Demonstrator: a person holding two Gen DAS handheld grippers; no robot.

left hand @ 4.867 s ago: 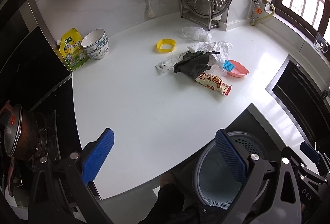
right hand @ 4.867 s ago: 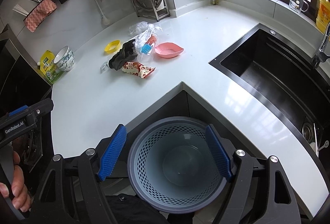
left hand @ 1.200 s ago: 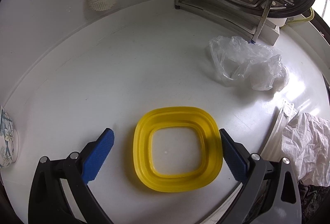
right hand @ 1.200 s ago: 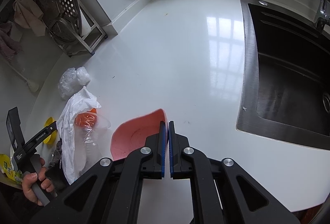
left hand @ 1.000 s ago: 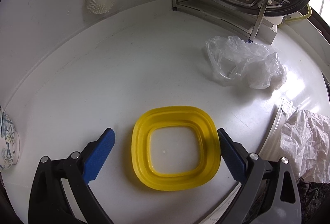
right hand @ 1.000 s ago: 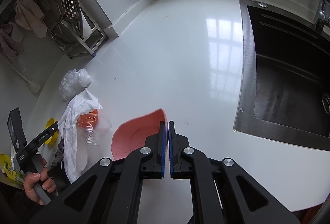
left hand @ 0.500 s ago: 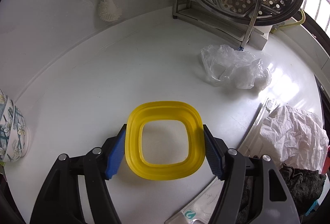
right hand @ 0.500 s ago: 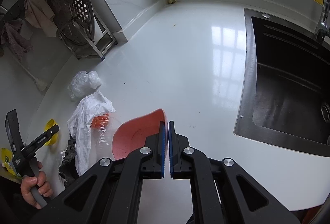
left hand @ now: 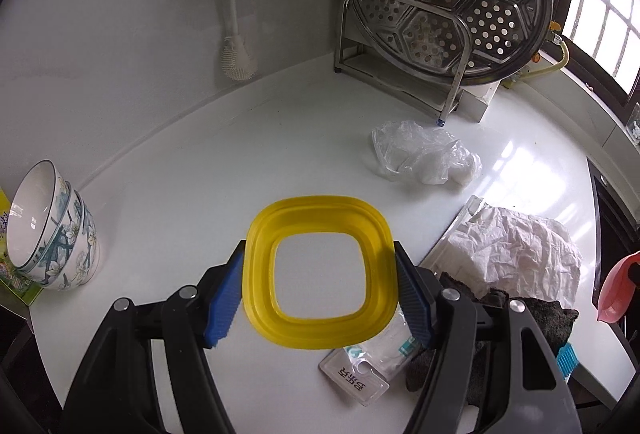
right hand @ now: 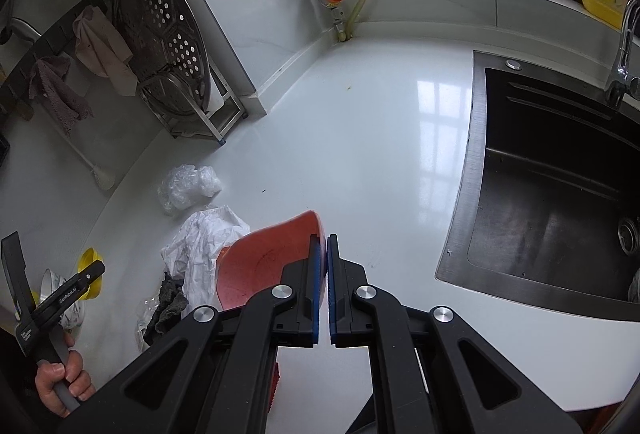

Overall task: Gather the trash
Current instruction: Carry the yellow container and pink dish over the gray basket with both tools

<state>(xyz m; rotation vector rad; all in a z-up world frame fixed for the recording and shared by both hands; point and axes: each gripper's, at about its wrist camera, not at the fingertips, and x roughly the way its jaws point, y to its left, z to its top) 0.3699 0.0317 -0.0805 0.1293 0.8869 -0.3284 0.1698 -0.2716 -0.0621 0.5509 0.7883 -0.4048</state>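
White counter (left hand: 168, 202) carries two stacked bowls (left hand: 52, 230) at nine o'clock and one clear bag (left hand: 424, 154) at two. Left gripper (left hand: 320, 296) pinches one yellow ring (left hand: 320, 270) between its pads. Right gripper (right hand: 322, 288), jaws pressed together, pinches one pink dish (right hand: 264, 258) by its rim.

The table (left hand: 168, 202) is viewed steeply downward and close from each wrist, with tongs filling the lower frame. The wall is faced by the left view; the sink (right hand: 560, 202), at right, by the right view. The steamer rack (left hand: 448, 14) and crumpled paper (right hand: 208, 238) are shared.
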